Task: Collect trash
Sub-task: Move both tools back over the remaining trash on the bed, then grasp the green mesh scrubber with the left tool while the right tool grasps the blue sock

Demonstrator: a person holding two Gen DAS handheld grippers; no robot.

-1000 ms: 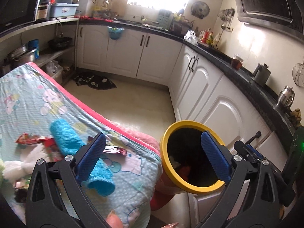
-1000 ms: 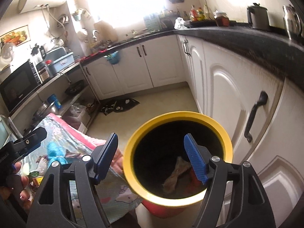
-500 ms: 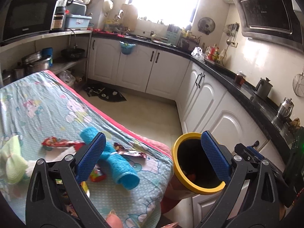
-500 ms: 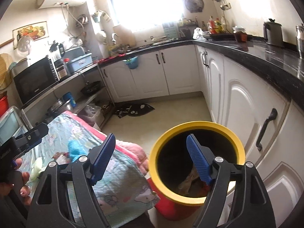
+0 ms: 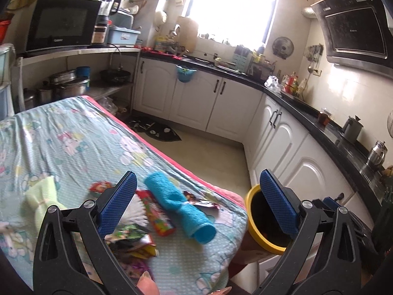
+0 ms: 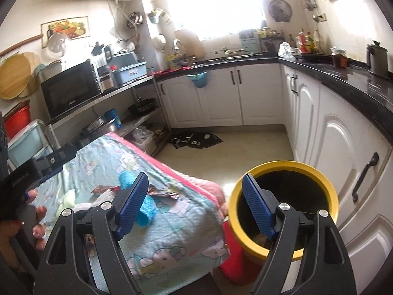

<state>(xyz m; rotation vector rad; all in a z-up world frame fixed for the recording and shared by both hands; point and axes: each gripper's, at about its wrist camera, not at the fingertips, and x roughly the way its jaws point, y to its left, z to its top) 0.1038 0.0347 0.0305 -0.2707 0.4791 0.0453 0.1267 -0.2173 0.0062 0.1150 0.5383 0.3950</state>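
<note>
Grippers risen, bin below.

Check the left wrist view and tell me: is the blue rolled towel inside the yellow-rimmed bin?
No, the blue rolled towel lies on the patterned cloth among wrappers, apart from the yellow-rimmed bin beside the table.

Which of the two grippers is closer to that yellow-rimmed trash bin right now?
Right. The right gripper, open and empty, hangs right at the yellow-rimmed trash bin. The left gripper, also open, is over the table's cloth, with the bin off to its right side.
</note>
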